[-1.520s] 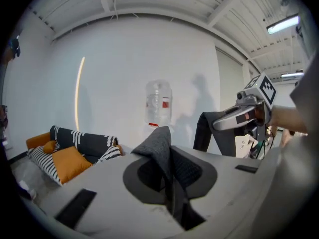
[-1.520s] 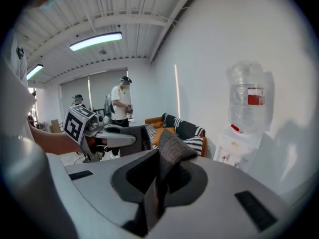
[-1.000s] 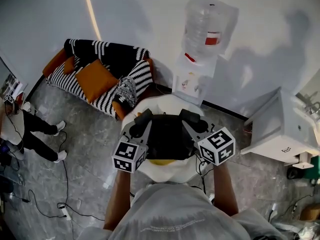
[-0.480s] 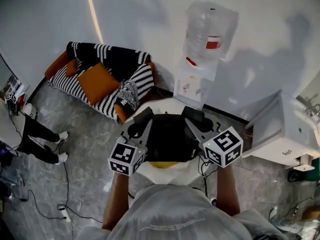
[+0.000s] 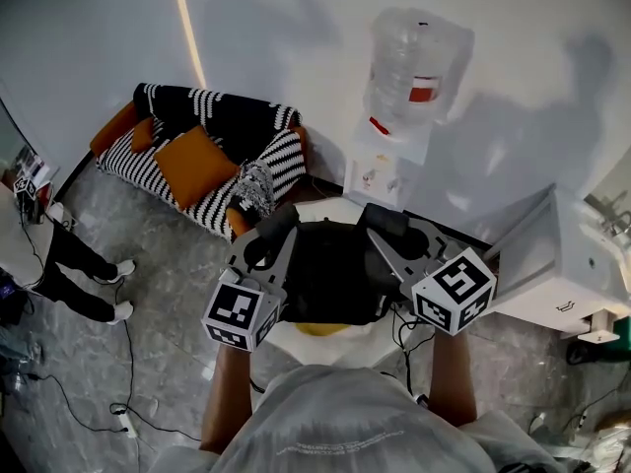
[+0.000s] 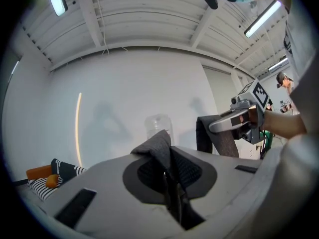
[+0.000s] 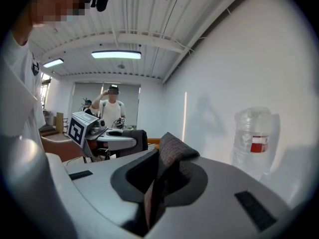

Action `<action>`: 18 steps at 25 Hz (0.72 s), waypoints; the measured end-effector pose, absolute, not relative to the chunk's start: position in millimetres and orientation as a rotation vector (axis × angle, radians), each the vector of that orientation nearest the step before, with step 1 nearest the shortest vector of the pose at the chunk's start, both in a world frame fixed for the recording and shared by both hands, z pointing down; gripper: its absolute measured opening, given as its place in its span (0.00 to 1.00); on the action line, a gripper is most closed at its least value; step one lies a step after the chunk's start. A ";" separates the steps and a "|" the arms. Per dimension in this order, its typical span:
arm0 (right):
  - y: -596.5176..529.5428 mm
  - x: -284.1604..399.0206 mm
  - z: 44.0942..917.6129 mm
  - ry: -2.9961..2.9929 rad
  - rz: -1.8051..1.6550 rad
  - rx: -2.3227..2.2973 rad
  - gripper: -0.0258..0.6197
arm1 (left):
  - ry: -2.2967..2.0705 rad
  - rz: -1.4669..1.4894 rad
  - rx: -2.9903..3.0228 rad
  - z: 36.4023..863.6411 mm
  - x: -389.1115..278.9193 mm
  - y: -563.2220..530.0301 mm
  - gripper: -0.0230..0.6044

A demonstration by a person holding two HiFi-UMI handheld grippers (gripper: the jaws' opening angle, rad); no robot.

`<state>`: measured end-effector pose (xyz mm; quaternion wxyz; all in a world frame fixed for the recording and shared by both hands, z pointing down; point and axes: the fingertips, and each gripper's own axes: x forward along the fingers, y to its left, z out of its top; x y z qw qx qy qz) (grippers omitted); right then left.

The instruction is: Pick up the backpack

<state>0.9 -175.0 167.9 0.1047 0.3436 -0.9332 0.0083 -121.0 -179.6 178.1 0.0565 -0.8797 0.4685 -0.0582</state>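
"Backpack (image 5: 330, 276), where is it?"
"Slung between both grippers, over the middle of the white round bench (image 5: 286, 335)."
"And the jaws?"
"The left gripper (image 5: 279, 227) is clamped on one dark strap (image 6: 162, 151); the right gripper (image 5: 380, 222) pinches the other strap (image 7: 169, 156)."

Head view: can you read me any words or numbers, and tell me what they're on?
Nothing reads clearly.
Water bottle: red label, print too blurred.
Water dispenser: front stickers too small.
Person's shirt: line of print too small.
Marker cubes: black-and-white patterns, not letters.
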 end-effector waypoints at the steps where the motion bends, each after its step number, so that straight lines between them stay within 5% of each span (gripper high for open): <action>1: -174.3 -0.1 163.9 -2.757 0.011 1.014 0.10 | 1.420 -0.168 -2.665 174.0 -122.0 -178.5 0.11; 18: -171.3 -5.3 152.5 -2.747 -0.063 0.998 0.09 | 1.423 -0.101 -2.640 154.1 -124.6 -177.4 0.11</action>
